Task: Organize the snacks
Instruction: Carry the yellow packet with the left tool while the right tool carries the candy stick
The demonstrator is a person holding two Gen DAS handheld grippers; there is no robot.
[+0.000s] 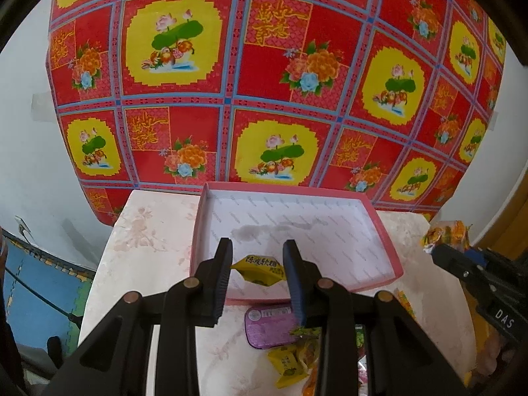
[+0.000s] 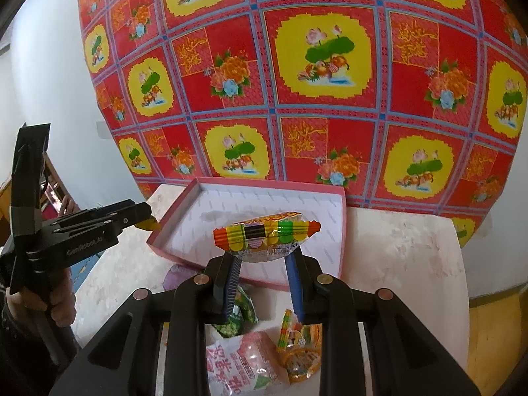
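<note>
Black hinged linkage of the left gripper (image 1: 258,264) fills the bottom of its view; its ribbed fingers (image 1: 222,277) are pinched on a small yellow candy (image 1: 260,269), a glossy pillow-shaped wrapper with dark printed characters and twisted ends. The candy hangs over the near end of the pink box (image 1: 384,231), above its floor.

Pink box: shallow rectangular cardboard tray, pink rim and walls, white lining with faint repeated print and a greyish stain patch in the middle. Nothing lies on its floor in either view. It sits on the desk (image 1: 148,231), which has a pale glossy cover with faint floral pattern.

The right gripper (image 2: 264,257) is clamped on a striped snack pack (image 2: 267,236), a crinkly foil sachet with red, yellow and green bands, a dark square in the centre and serrated ends. It is held flat across the fingertips, over the near rim of the pink box. In the left wrist view this pack shows just right of the box.

On the desk just in front of the pink box: a purple tin (image 1: 269,328), flat with rounded corners and a white label; more yellow candies (image 1: 287,361) beside it; a green packet (image 2: 242,313); a pink-and-white plastic bag (image 2: 237,368) with large characters; another striped pack (image 2: 302,353).

Behind the pink box hangs a red patterned cloth (image 1: 264,82), checked in blue, with yellow lotus medallions. A hand (image 2: 61,310) grips the left gripper's handle, left of the box.
</note>
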